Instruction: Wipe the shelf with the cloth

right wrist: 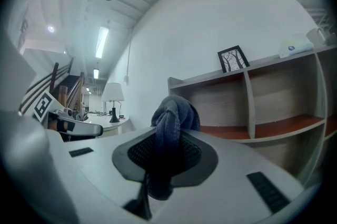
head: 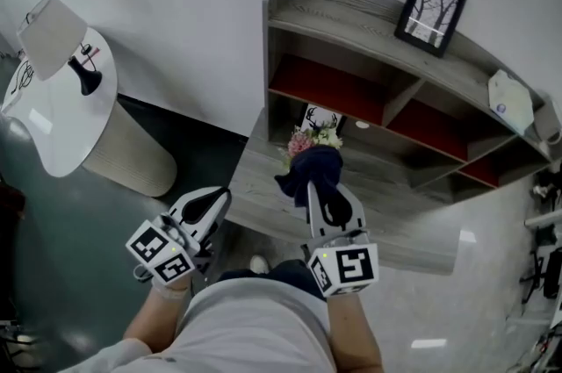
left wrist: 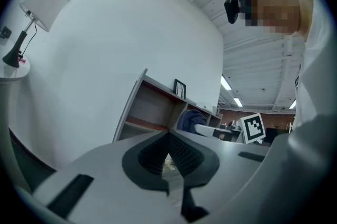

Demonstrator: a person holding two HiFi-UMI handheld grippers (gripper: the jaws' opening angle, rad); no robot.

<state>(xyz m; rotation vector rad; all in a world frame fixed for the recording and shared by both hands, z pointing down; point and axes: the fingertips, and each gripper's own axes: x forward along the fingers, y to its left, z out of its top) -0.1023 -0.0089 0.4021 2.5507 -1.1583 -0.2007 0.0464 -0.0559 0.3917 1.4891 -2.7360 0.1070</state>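
Observation:
A dark blue cloth [head: 313,170] hangs bunched from my right gripper [head: 316,190], which is shut on it. In the right gripper view the cloth [right wrist: 171,115] rises between the dark pads, in front of the shelf unit [right wrist: 274,104]. The shelf unit [head: 351,18] is grey wood with red boards inside and stands against the white wall. The cloth is held just above its wide lower ledge [head: 262,197]. My left gripper [head: 213,203] is shut and holds nothing, low at the ledge's left front corner. The left gripper view shows its pads meeting at the tips [left wrist: 168,136].
A framed picture [head: 430,11] leans on the shelf's top board, and a white object [head: 511,99] lies further right. A small bunch of flowers [head: 313,138] and a card stand on the ledge behind the cloth. At left are a round white table [head: 61,121] and lamp [head: 53,33].

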